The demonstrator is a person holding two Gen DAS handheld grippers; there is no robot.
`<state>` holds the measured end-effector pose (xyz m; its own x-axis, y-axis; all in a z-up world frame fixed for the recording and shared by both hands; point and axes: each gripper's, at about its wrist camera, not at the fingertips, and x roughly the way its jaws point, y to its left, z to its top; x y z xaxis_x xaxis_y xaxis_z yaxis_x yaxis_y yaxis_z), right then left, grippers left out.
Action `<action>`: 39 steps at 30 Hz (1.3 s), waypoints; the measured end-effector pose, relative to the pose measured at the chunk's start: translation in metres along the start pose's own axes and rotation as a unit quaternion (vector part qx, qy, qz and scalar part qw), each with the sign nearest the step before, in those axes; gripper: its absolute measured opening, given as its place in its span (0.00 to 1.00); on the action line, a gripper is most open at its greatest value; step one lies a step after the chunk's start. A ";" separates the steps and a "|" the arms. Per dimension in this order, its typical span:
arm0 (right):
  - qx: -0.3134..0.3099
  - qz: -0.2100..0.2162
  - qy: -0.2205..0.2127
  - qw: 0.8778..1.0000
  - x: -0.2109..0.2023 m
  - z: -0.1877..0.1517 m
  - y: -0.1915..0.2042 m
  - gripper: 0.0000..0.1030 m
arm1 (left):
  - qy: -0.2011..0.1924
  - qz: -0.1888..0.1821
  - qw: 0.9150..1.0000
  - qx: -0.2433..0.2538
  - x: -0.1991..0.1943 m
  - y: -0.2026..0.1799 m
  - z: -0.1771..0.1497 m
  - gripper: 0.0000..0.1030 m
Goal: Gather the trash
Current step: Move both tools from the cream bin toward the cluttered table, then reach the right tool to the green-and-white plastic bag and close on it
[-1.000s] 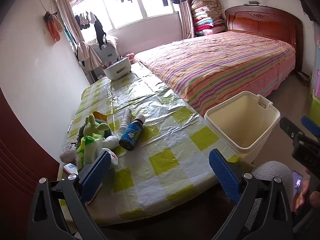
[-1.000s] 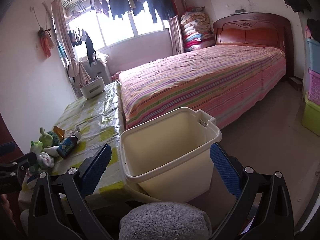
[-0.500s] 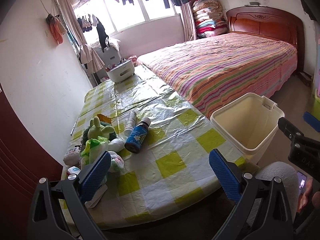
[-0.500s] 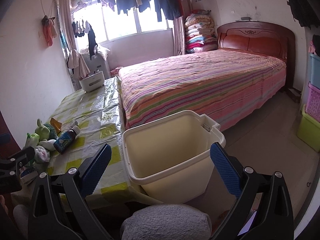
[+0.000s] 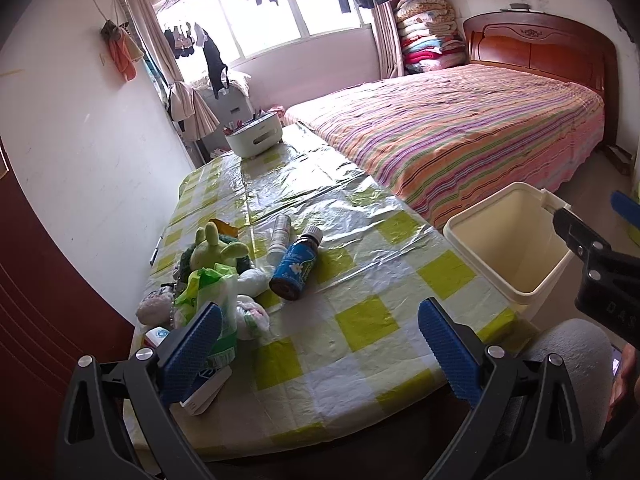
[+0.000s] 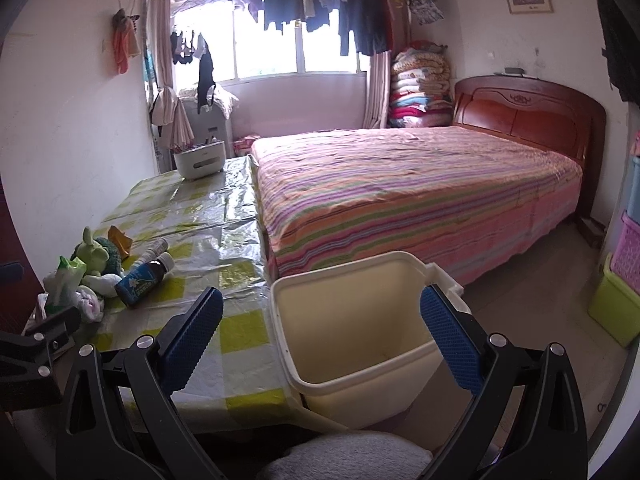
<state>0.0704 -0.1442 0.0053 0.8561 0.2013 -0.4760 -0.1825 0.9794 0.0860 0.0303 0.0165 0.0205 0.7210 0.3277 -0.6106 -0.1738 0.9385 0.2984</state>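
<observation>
A dark bottle with a blue label [image 5: 297, 265] [image 6: 143, 280] lies on its side on the checked table [image 5: 360, 320], beside a small white bottle [image 5: 279, 233] [image 6: 154, 246]. Left of them lie crumpled tissues [image 5: 248, 312], a green wipes packet [image 5: 208, 296] and a green plush toy [image 5: 216, 248] [image 6: 93, 254]. A cream bin [image 5: 508, 240] [image 6: 356, 328] stands empty on the floor at the table's right edge. My left gripper [image 5: 320, 344] hovers open over the table's near end. My right gripper [image 6: 322, 340] hangs open above the bin.
A white basket [image 5: 254, 140] sits at the table's far end. A striped bed [image 6: 420, 200] runs along the table's right side. Coloured storage boxes [image 6: 616, 300] stand on the floor at the right. A grey-clad knee [image 6: 344, 460] is below the grippers.
Both grippers have risen and tilted up, so the table items and the bin sit lower and farther in view. Both stay open and empty.
</observation>
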 end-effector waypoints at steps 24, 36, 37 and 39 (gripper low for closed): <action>-0.070 0.041 0.023 0.996 0.035 0.026 0.067 0.94 | 0.002 0.040 0.997 -0.062 0.021 0.061 0.010 0.93; -0.085 0.047 0.030 0.995 0.045 0.036 0.078 0.94 | -0.019 0.071 0.997 0.036 0.027 0.073 0.026 0.93; -0.086 0.046 0.028 0.995 0.045 0.037 0.079 0.94 | -0.020 0.074 0.996 0.043 0.026 0.074 0.026 0.93; -0.086 0.048 0.029 0.995 0.047 0.038 0.081 0.94 | -0.023 0.076 0.996 0.048 0.022 0.075 0.026 0.93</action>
<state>0.1142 -0.0549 0.0238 0.8022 0.2872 -0.5234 -0.3462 0.9380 -0.0160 0.0509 0.0908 0.0486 0.7217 0.4571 -0.5198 -0.2198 0.8634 0.4541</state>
